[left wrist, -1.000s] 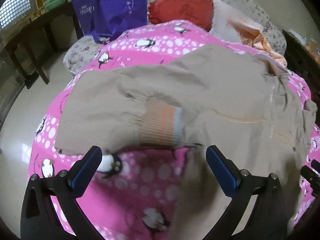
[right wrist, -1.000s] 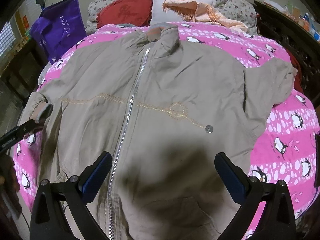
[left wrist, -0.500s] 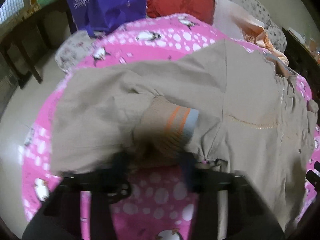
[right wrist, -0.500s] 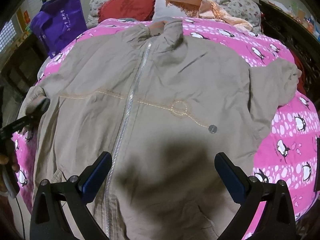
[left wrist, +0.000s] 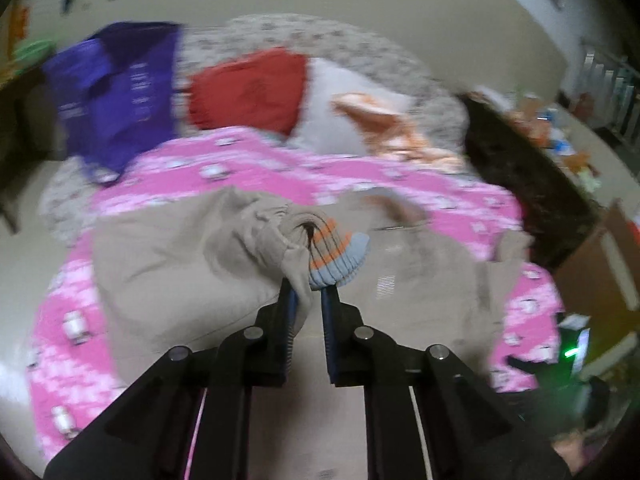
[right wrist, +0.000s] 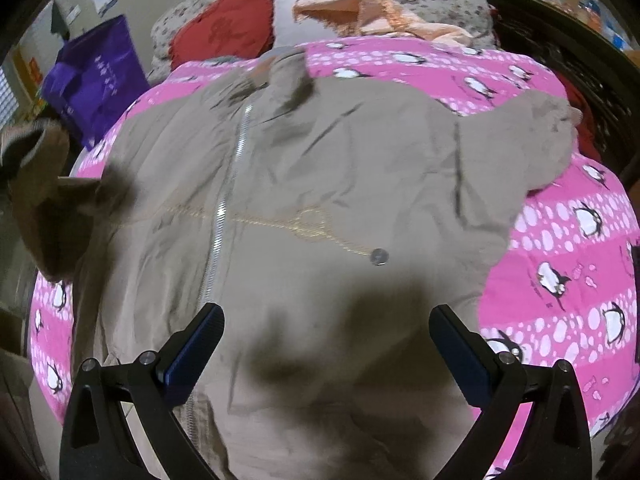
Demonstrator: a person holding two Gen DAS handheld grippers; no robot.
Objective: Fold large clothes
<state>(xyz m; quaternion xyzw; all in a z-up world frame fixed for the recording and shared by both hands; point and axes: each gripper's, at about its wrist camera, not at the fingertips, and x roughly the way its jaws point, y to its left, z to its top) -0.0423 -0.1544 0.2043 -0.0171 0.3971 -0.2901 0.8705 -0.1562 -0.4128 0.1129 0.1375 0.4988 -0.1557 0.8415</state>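
Note:
A large beige zip jacket (right wrist: 320, 208) lies front up on a pink penguin bedspread (right wrist: 560, 240). My left gripper (left wrist: 308, 294) is shut on the jacket's left sleeve at its striped orange and blue cuff (left wrist: 336, 256) and holds it lifted above the bed. The raised sleeve (right wrist: 44, 184) shows at the left edge of the right wrist view. My right gripper (right wrist: 326, 320) is open and empty, hovering over the jacket's lower front, near the silver zip (right wrist: 218, 232). The right sleeve (right wrist: 536, 140) lies bunched at the far right.
A red cushion (right wrist: 224, 28), a white pillow (right wrist: 320, 4) and a peach cloth (right wrist: 372, 16) lie at the head of the bed. A purple bag (right wrist: 96, 80) stands at the left. Dark wooden furniture (left wrist: 520, 184) borders the right side.
My left gripper closed on the sleeve cuff and lifted it up off the bed; its view swung upward. My right gripper stayed open over the jacket.

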